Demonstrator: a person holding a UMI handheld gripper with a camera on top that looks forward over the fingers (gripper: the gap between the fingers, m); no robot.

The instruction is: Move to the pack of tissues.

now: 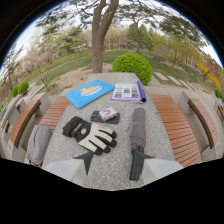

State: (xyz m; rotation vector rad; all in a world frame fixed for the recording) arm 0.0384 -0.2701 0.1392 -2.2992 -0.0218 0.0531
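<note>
Nearest to us the two pale fingers of the hand-held gripper [111,165] stand wide apart and empty over the near edge of the grey speckled stone counter [165,135], with a dark wedge-shaped tip showing at the inner side of each. Just ahead of them lie a black-and-cream padded glove [90,135] and a folded grey umbrella with a black handle [137,137], the umbrella's handle almost at one finger. We take the small pink-and-white packet lying on a dark flat case [106,116] to be the pack of tissues [108,114]; it sits beyond the glove, mid-counter. Our worry is that a low, straight advance would snag the glove or nudge the umbrella, and a hasty descent could push the packet off its case. Farther off lie a flat blue booklet with a yellow drawing [89,93] and an open printed magazine [128,92]. Wooden slatted benches [172,127] flank the counter, a grey bag [38,144] rests on one, and a tree trunk [98,45] and round green bush [132,66] stand behind.
</note>
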